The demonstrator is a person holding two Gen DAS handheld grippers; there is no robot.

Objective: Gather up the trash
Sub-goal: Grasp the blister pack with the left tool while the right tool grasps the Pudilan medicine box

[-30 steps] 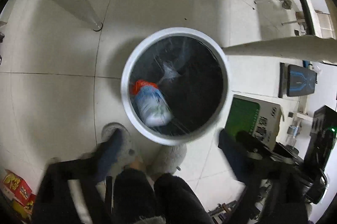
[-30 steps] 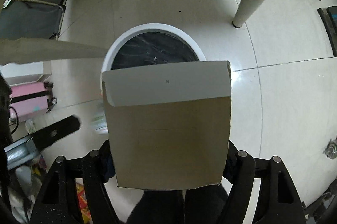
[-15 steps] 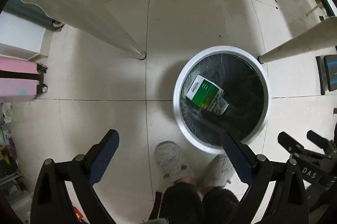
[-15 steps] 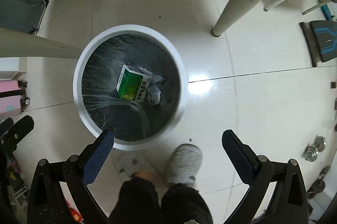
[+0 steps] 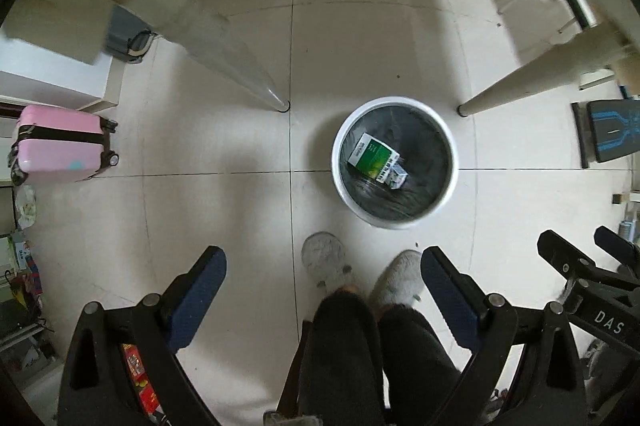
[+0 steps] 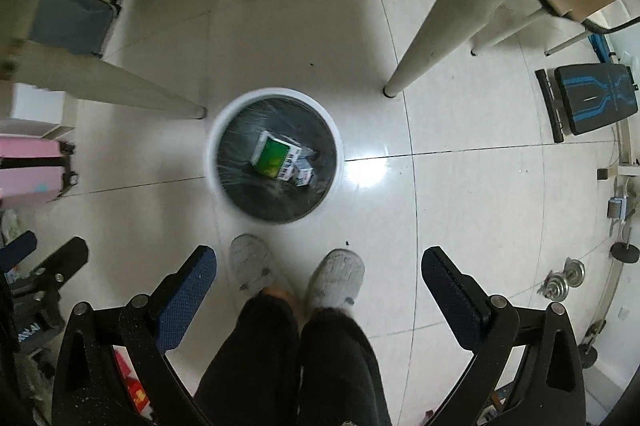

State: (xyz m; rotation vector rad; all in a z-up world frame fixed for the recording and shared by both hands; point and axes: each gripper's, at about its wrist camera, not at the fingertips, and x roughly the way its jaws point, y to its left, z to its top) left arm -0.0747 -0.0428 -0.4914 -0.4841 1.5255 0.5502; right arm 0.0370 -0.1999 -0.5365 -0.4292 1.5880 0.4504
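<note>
From the left view we see a pink suitcase (image 5: 60,144) whole at the left edge; the right view shows only its end, but adds dumbbell weights (image 6: 564,280) at the lower right; both look straight down on the white bin (image 5: 394,162) lined with a black bag, standing between two table legs (image 5: 224,50) with bare tiled floor (image 5: 200,210) all around; a green and white box (image 5: 372,158) lies inside, a smaller carton touching it; our left tool (image 5: 324,290) is spread wide and empty; our right tool (image 6: 320,286) has just been opening, nothing between its fingers; grey slippers (image 6: 336,276) stand just below the bin.
</note>
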